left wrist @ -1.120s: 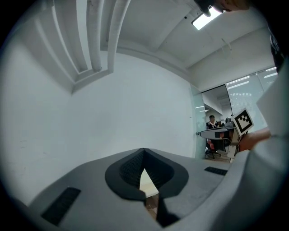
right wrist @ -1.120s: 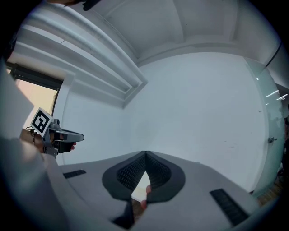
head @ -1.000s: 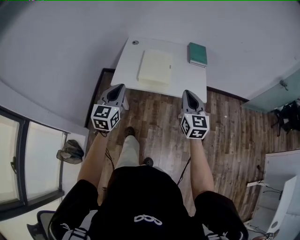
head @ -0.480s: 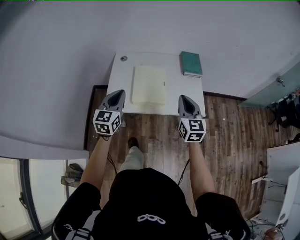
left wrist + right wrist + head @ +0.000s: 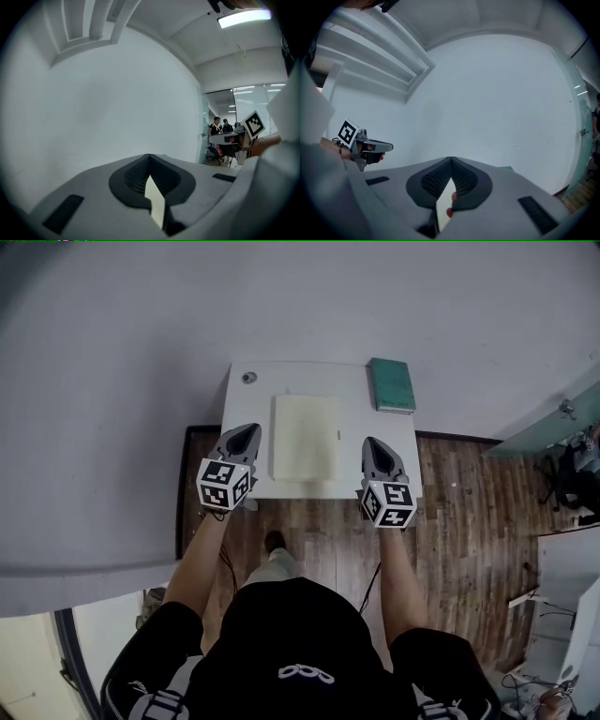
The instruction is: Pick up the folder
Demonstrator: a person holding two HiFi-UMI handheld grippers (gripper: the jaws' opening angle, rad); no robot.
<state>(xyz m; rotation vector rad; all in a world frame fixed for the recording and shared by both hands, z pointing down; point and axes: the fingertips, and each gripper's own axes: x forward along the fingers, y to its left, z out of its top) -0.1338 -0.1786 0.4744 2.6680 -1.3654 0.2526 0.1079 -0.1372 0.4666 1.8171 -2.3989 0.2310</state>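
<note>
Beside the folder (image 5: pixel 305 437), whole only in head view, both grippers (image 5: pixel 248 430) (image 5: pixel 372 442) hold jaws closed.

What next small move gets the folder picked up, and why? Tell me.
Probably open both jaws. The left gripper and right gripper are shut and empty, flanking the near end of the cream folder on the white table, apparently not touching it; shut jaws cannot take its edge.

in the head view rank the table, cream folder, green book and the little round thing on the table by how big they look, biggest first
1. table
2. folder
3. green book
4. round thing
The last three all lie on the tabletop, so nearness to the camera hardly affects this order.
</note>
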